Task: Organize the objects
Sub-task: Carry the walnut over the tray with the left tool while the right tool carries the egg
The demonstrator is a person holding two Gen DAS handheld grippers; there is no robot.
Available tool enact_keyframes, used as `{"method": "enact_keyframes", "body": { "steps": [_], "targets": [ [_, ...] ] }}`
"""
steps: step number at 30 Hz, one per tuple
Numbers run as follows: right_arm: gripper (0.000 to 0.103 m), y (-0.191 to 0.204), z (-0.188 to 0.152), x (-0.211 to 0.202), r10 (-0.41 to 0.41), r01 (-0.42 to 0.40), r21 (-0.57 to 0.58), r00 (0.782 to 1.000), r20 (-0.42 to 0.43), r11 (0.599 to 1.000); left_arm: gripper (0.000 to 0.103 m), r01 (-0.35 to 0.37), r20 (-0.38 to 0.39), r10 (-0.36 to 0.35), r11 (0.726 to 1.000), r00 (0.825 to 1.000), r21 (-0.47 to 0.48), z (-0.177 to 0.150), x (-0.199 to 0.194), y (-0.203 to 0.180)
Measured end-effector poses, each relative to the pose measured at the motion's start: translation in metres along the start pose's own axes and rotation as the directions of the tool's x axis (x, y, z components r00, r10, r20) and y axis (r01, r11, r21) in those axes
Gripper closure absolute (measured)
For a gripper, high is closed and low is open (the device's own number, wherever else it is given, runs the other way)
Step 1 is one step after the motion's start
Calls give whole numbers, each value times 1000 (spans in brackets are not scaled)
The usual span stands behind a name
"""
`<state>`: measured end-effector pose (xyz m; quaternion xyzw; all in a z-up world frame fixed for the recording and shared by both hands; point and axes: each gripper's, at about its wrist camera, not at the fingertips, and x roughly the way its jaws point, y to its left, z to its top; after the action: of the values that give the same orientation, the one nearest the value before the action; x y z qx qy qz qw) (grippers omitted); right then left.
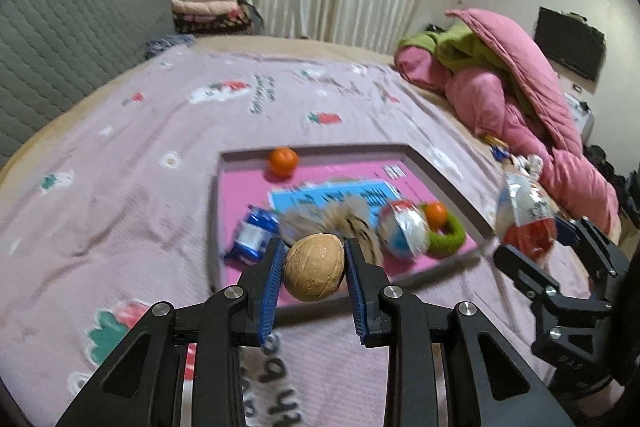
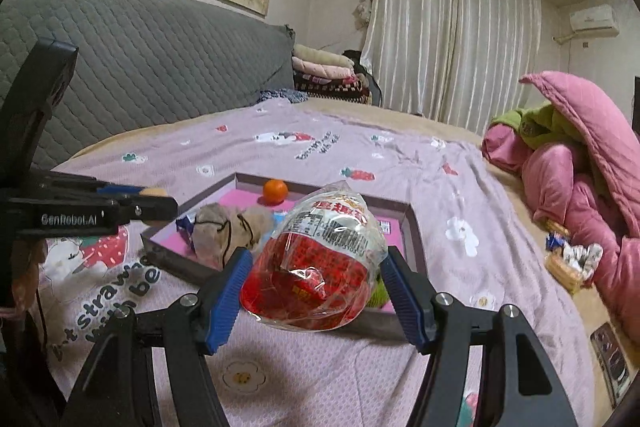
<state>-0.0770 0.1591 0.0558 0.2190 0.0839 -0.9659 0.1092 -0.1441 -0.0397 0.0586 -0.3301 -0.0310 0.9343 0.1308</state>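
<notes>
My left gripper [image 1: 314, 269] is shut on a tan walnut [image 1: 315, 267], held above the near edge of a shallow pink-lined box lid [image 1: 320, 149]. My right gripper [image 2: 316, 277] is shut on a red-and-white egg-shaped toy in clear wrap [image 2: 320, 259], also seen at the right of the left wrist view as the wrapped egg [image 1: 526, 215]. Inside the lid lie an orange [image 1: 283, 160], a blue snack packet [image 1: 252, 237], a beige drawstring pouch [image 1: 340, 221], another wrapped egg [image 1: 402, 227], a green ring [image 1: 450, 237] and a second orange [image 1: 435, 214].
The lid rests on a lilac printed bedsheet [image 1: 160, 131]. A heap of pink and green quilts [image 1: 500, 83] lies at the right, with small snack packets [image 2: 570, 259] beside it. A grey quilted headboard [image 2: 160, 67] rises at the left.
</notes>
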Motion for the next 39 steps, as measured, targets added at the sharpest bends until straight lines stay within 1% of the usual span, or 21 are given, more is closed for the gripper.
{"method": "enact_keyframes", "body": {
  "steps": [8, 13, 18, 24, 29, 32, 35, 39],
  "targets": [
    [37, -3, 19, 8, 3, -3, -14, 1000, 31, 1000, 72, -32, 25, 33, 999, 999, -43, 16, 1, 22],
    [37, -4, 27, 18, -8, 9, -33, 999, 42, 999, 72, -45, 32, 46, 998, 998, -40, 19, 5, 23],
    [37, -5, 35, 26, -18, 20, -43, 998, 53, 999, 72, -72, 47, 73, 997, 996, -37, 32, 14, 28],
    [37, -12, 43, 35, -26, 29, -47, 998, 64, 998, 72, -80, 35, 82, 995, 996, -54, 43, 29, 40],
    [37, -18, 47, 42, -41, 45, -64, 997, 64, 997, 72, -91, 24, 92, 995, 995, -45, 47, 41, 43],
    [37, -21, 44, 47, -43, 45, -61, 998, 39, 997, 72, -101, 6, 102, 994, 995, -42, 42, 45, 43],
    [37, -23, 38, 53, -43, 43, -57, 999, 3, 997, 72, -95, -5, 95, 995, 995, -40, 38, 48, 39],
    [37, -22, 32, 57, -35, 33, -52, 999, -24, 998, 72, -98, -18, 98, 995, 995, -25, 32, 51, 34]
  ]
}}
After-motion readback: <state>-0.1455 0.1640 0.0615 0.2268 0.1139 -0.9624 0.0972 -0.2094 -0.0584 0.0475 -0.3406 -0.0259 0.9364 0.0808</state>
